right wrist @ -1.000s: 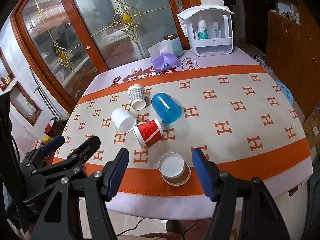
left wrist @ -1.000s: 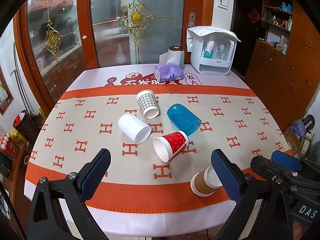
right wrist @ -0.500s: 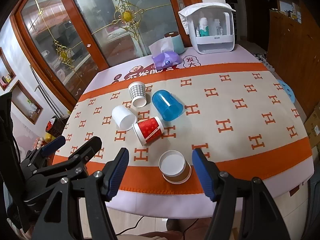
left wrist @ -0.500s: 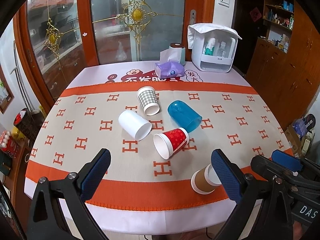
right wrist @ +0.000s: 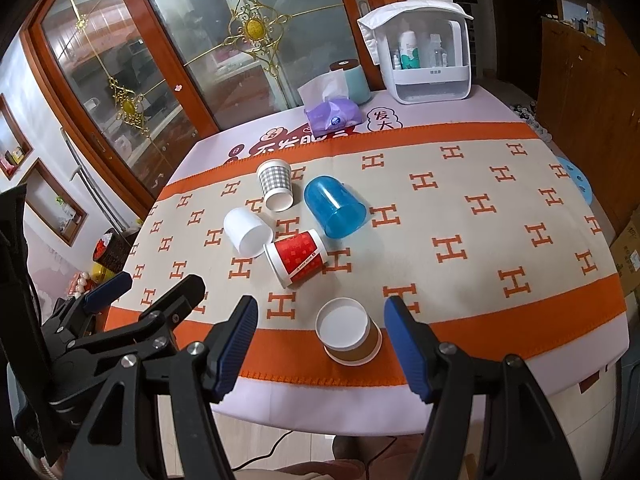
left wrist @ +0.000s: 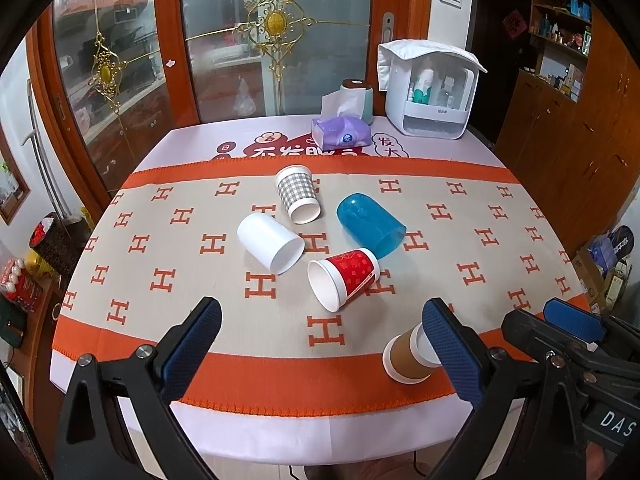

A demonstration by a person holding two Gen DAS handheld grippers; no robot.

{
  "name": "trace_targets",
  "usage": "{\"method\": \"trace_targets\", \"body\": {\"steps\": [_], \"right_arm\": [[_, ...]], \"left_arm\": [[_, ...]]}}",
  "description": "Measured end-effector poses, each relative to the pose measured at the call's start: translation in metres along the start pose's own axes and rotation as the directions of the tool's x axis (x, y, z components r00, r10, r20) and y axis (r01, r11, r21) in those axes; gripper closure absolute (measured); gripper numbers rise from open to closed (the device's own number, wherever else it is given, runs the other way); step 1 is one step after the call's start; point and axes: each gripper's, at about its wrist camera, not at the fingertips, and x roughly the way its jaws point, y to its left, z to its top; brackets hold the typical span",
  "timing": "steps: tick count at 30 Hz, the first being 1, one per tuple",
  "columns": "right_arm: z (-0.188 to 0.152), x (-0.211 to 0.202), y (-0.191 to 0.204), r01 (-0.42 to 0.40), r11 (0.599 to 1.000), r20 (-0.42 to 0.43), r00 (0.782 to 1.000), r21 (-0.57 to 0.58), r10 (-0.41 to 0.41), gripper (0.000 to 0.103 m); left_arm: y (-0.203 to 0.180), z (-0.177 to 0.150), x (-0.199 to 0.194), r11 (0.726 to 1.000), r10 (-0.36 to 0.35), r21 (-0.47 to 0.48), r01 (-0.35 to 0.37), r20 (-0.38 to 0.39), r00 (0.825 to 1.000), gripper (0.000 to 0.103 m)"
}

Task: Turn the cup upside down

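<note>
Worktop [left wrist: 120, 332]: covered by an orange-bordered cloth with H motifs.

Brown paper cup [right wrist: 352, 334]: seen upright with its mouth up in the right wrist view, standing on the near orange band, between and just beyond the fingers of the right hand-held gripper [right wrist: 320, 340]; not touched.

Right hand-held gripper: held wide apart, nothing gripped.

Left hand-held gripper [left wrist: 320, 354]: held wide apart, nothing gripped, poised over the near edge of the worktop.

Red paper cup [left wrist: 344, 278]: laid on its side, mouth toward the near edge.

White cup [left wrist: 270, 242]: on its side, just left of the red one.

Checked paper cup [left wrist: 298, 194]: on its side, farther back.

Blue plastic cup [left wrist: 370, 226]: on its side, just beside the red cup.

Tissue pack [left wrist: 342, 132] and white storage box [left wrist: 430, 88]: placed at the far edge.
</note>
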Motion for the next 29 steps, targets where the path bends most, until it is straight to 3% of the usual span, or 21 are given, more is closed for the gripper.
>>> {"method": "trace_targets", "body": {"steps": [29], "right_arm": [[-0.015, 0.003, -0.008, -0.015, 1.0, -0.03, 0.999, 0.014, 0.016, 0.037]], "left_arm": [[-0.004, -0.009, 0.006, 1.0, -0.003, 0.003, 0.003, -0.048, 0.999, 0.003]]}}
